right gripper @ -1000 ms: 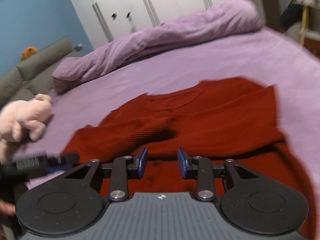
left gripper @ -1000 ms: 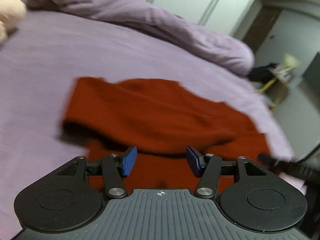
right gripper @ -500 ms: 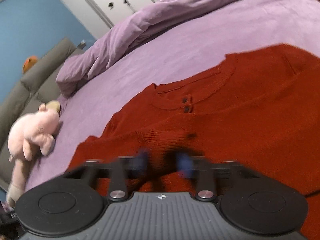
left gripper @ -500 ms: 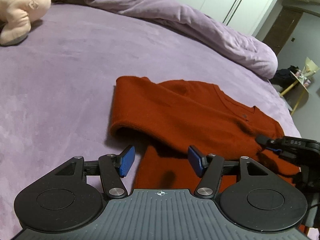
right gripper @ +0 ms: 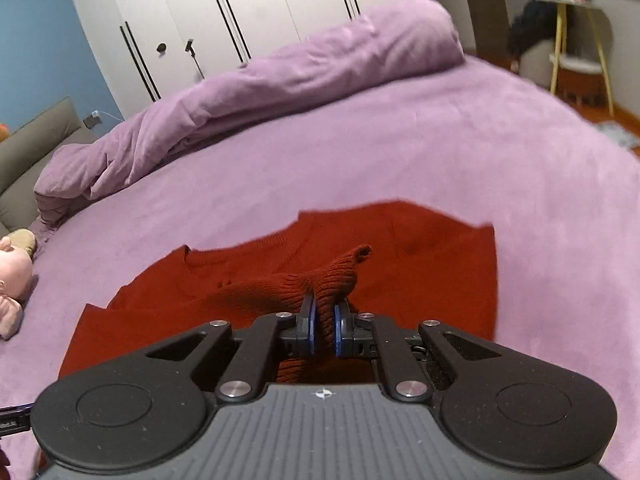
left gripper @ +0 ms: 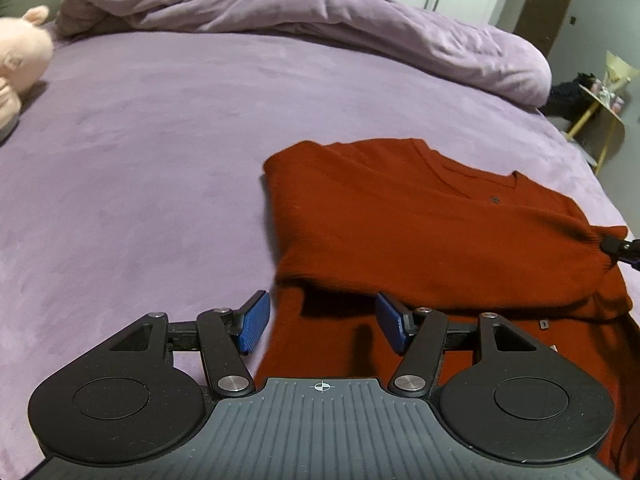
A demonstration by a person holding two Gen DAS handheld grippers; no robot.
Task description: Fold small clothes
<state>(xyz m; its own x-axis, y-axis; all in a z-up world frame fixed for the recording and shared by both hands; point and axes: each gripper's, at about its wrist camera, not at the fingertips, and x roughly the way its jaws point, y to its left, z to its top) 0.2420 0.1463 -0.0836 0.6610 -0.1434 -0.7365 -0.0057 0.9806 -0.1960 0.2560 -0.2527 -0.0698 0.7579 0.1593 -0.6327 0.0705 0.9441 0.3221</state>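
Note:
A small red knitted sweater [left gripper: 432, 232] lies on the purple bed, its left side folded over the body. My left gripper [left gripper: 322, 326] is open and empty, hovering just above the sweater's lower left edge. In the right wrist view the sweater [right gripper: 420, 256] lies spread out, and my right gripper [right gripper: 324, 330] is shut on its ribbed sleeve cuff [right gripper: 340, 276], which is lifted off the body. The tip of the right gripper [left gripper: 620, 246] shows at the right edge of the left wrist view, at the sleeve end.
The bed sheet [left gripper: 160, 160] is purple. A rolled purple duvet [left gripper: 320, 28] lies along the far side. A pink plush toy [left gripper: 20, 64] sits at the far left. A yellow-legged side table [right gripper: 576, 40] stands beyond the bed's right edge, and white wardrobes [right gripper: 240, 12] behind.
My right gripper closed on the sleeve cuff and lifted it. My left gripper stayed open and shifted left, to the sweater's lower left edge.

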